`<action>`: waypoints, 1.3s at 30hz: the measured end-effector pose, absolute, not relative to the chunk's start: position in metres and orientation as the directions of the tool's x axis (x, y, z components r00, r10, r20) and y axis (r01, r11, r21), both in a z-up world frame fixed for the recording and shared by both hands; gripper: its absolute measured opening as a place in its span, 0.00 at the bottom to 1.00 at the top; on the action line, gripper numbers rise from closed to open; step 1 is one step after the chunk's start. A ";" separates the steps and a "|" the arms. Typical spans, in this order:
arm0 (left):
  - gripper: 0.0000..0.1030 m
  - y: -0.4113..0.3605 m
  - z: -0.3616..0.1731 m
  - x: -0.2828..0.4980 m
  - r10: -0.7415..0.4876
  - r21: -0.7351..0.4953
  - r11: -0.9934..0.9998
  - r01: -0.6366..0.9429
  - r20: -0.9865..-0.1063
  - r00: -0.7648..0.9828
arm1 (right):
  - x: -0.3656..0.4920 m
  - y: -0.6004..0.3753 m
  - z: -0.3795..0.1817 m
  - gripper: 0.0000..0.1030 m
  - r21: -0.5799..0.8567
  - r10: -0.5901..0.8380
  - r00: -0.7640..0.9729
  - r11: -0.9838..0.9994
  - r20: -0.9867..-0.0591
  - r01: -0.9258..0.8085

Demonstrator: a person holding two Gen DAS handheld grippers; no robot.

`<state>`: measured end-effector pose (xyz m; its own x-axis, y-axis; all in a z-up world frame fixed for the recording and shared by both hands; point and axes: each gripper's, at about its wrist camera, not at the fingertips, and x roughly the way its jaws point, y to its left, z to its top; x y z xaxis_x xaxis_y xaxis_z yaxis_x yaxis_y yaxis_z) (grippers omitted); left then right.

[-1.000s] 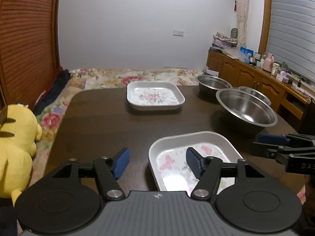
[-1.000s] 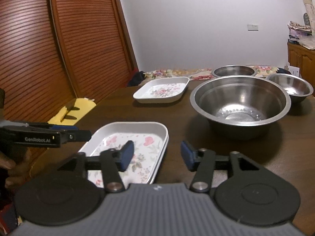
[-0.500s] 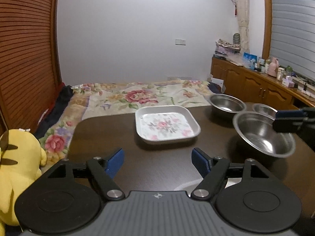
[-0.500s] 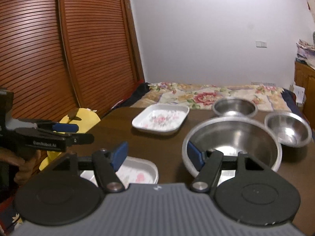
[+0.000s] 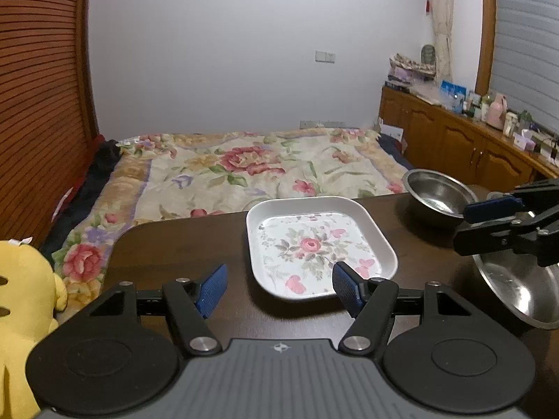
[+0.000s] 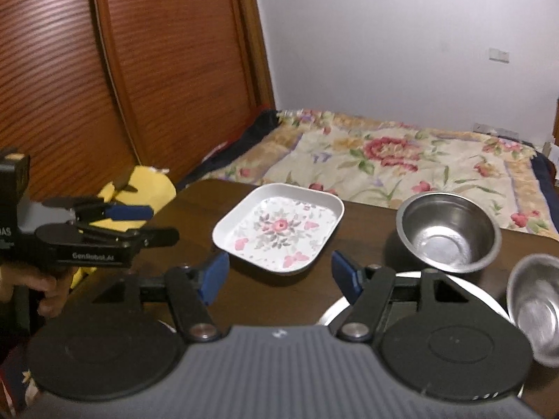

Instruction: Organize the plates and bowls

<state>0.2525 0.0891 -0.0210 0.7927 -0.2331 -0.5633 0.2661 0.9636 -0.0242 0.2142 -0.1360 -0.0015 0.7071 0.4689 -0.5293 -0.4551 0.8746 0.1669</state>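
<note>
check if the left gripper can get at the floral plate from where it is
Probably yes: the left gripper is closing but empty, the floral plate lies just ahead on the table, nothing between; the right gripper stays off to the side.

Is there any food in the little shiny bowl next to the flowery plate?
Empty. In the right wrist view the small steel bowl shows only its bare, shiny bottom, and it stands upright on the table beside the flowery plate.

"GenRobot.AI" on left gripper (image 6: 131, 225), side arm
</note>
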 end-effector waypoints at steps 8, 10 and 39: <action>0.61 0.085 -0.034 0.291 -0.249 -0.031 0.957 0.288 -0.595 0.764 | 0.262 -0.130 -0.008 0.62 0.177 0.471 0.641 0.866 -0.606 -0.469; 0.60 0.084 -0.036 0.298 -0.253 -0.036 0.956 0.290 -0.600 0.759 | 0.274 -0.128 -0.009 0.59 0.180 0.468 0.623 0.865 -0.627 -0.469; 0.16 0.096 -0.062 0.330 -0.265 -0.096 0.958 0.270 -0.657 0.706 | 0.334 -0.117 -0.049 0.20 0.235 0.449 0.483 0.867 -0.751 -0.440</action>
